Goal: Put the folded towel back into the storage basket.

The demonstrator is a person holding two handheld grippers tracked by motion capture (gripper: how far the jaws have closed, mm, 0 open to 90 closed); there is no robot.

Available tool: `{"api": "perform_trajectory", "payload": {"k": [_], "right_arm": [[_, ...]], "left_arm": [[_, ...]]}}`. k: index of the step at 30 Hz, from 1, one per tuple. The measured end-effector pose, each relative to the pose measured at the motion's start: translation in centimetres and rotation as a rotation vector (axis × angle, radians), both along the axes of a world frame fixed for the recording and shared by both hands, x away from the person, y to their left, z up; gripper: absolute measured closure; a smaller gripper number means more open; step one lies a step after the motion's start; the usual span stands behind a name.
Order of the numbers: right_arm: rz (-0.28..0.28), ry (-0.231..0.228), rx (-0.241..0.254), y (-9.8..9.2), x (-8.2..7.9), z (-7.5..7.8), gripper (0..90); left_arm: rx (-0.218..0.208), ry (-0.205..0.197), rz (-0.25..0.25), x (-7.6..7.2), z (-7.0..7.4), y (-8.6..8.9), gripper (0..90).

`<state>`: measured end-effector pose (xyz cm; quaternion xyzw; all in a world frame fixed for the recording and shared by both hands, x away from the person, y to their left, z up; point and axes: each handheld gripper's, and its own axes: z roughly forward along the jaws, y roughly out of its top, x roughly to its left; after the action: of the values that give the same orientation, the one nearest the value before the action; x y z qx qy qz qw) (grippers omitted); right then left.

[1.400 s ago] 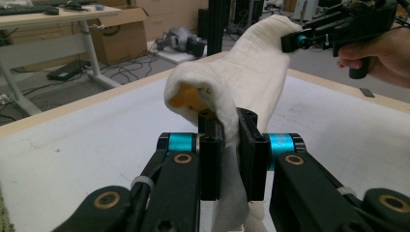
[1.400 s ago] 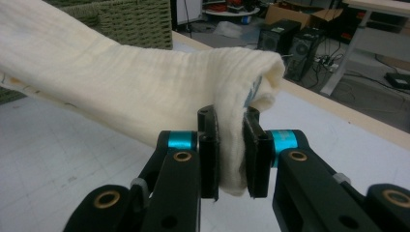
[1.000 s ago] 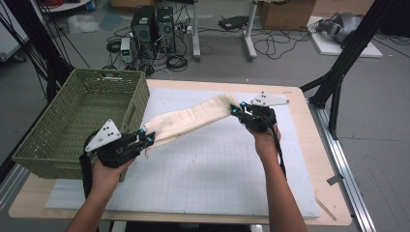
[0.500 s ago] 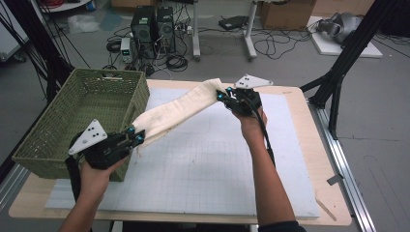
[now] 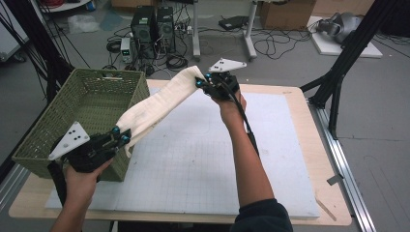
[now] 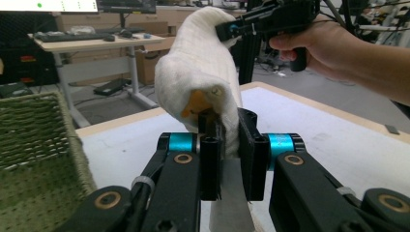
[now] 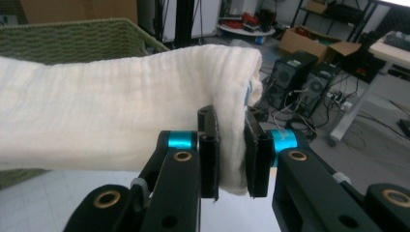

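Both grippers pinch one cream towel [image 5: 159,104] and hold it up in the air, off the table [image 5: 290,159]. Left gripper [image 5: 122,137] has its jaws squeezed tight on the near end of the towel, right beside the front corner of the green basket [image 5: 92,99]. Right gripper [image 5: 202,82] has its jaws squeezed tight on the far end, up high over the back edge of the table. In the left gripper view the cloth sits bunched between the two black jaws, and the same is true in the right gripper view. The towel is folded into a long, thick strip. Its long line runs from the near left up to the far right, so it slants across the table and passes just by the basket's right wall. The left end is low and the right end is high. The left gripper is the closer one to the basket, almost at its rim. The basket lies to the left of the whole towel, so I think the towel has to swing left, with the right end going farthest, to drop inside.
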<state>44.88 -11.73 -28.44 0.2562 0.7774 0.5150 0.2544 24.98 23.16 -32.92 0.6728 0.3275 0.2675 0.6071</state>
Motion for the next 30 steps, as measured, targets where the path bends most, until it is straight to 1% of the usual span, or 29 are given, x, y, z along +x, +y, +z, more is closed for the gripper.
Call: {"api": "perform_trajectory", "payload": {"k": [3, 4, 6, 9, 10, 12, 14, 17, 20, 22, 23, 27, 30], "right_arm": [[0.015, -0.001, 0.008, 1.1, 0.5, 0.3, 79.4], [0.017, 0.003, 0.004, 1.6, 0.7, 0.4, 79.4], [0.026, -0.012, 0.002, 2.5, 1.0, 0.5, 79.5], [0.034, -0.007, 0.006, 4.0, 1.5, 0.5, 79.6], [0.037, 0.001, 0.004, 4.5, 1.7, 0.6, 79.5], [0.048, -0.008, 0.0, 5.6, 2.0, 0.8, 79.6], [0.058, -0.015, 0.007, 6.6, 2.2, 1.0, 79.6], [0.071, -0.012, 0.001, 8.1, 2.5, 1.3, 79.5], [0.084, -0.019, 0.004, 9.4, 2.7, 1.5, 79.5], [0.089, -0.016, 0.004, 10.2, 2.9, 1.5, 79.6], [0.097, -0.02, 0.001, 10.6, 3.0, 1.5, 79.5], [0.105, -0.016, -0.014, 12.1, 3.3, 1.4, 79.6], [0.116, -0.015, -0.013, 13.2, 3.5, 1.4, 79.5]], "left_arm": [[0.008, -0.002, 0.025, -0.3, 0.1, 0.6, 81.2], [0.009, -0.003, 0.033, -0.5, 0.1, 0.8, 81.2], [0.008, -0.005, 0.048, -0.7, 0.1, 1.1, 81.3], [0.02, -0.009, 0.07, -1.1, 0.2, 1.7, 81.3], [0.022, -0.01, 0.076, -1.2, 0.2, 1.9, 81.3], [0.015, -0.012, 0.092, -1.4, 0.3, 2.5, 81.4], [0.009, -0.013, 0.105, -1.7, 0.3, 3.0, 81.4], [0.001, -0.013, 0.124, -2.1, 0.4, 3.7, 81.4], [-0.007, -0.016, 0.146, -2.4, 0.4, 4.3, 81.3], [-0.006, -0.014, 0.158, -2.6, 0.3, 4.7, 81.4], [-0.009, -0.012, 0.162, -2.7, 0.3, 4.8, 81.3], [-0.014, -0.008, 0.181, -3.0, 0.3, 5.4, 81.4], [-0.016, -0.005, 0.201, -3.2, 0.1, 6.0, 81.4]]}}
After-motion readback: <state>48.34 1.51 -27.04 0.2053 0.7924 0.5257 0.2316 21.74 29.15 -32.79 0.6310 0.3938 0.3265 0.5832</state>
